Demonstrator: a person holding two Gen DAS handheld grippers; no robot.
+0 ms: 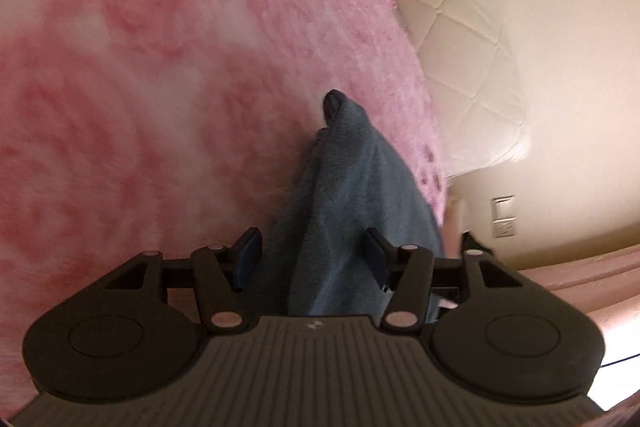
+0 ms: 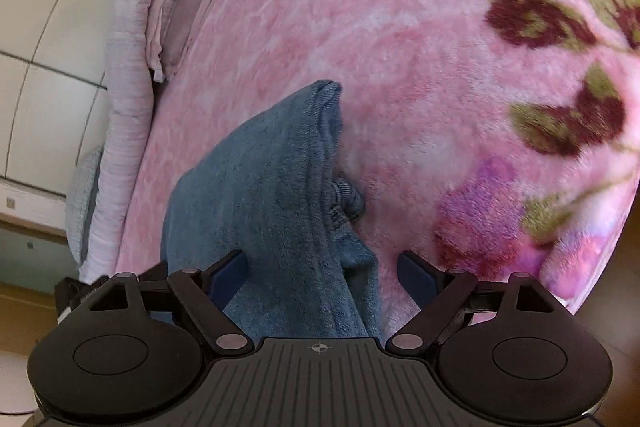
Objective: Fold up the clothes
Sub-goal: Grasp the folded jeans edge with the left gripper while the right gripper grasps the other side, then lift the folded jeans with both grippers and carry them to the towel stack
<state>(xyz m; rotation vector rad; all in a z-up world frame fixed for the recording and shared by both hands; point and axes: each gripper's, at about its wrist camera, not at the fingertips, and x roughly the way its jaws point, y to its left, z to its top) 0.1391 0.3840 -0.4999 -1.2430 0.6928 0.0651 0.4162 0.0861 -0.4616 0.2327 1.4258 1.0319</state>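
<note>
The blue towel point(image 2: 276, 187) on the pink blanket point(image 2: 400, 67) runs between both spread-apart grippers, left gripper point(image 1: 314, 259) and right gripper point(image 2: 320, 275)

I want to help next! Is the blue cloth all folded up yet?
Not yet. The blue cloth is already doubled over in layers on the pink blanket, though bunched rather than flat. Right now it runs between the open left tongs and the open right tongs; whether either grips it is unclear. Still left: smoothing it and finishing a neat fold.
</note>
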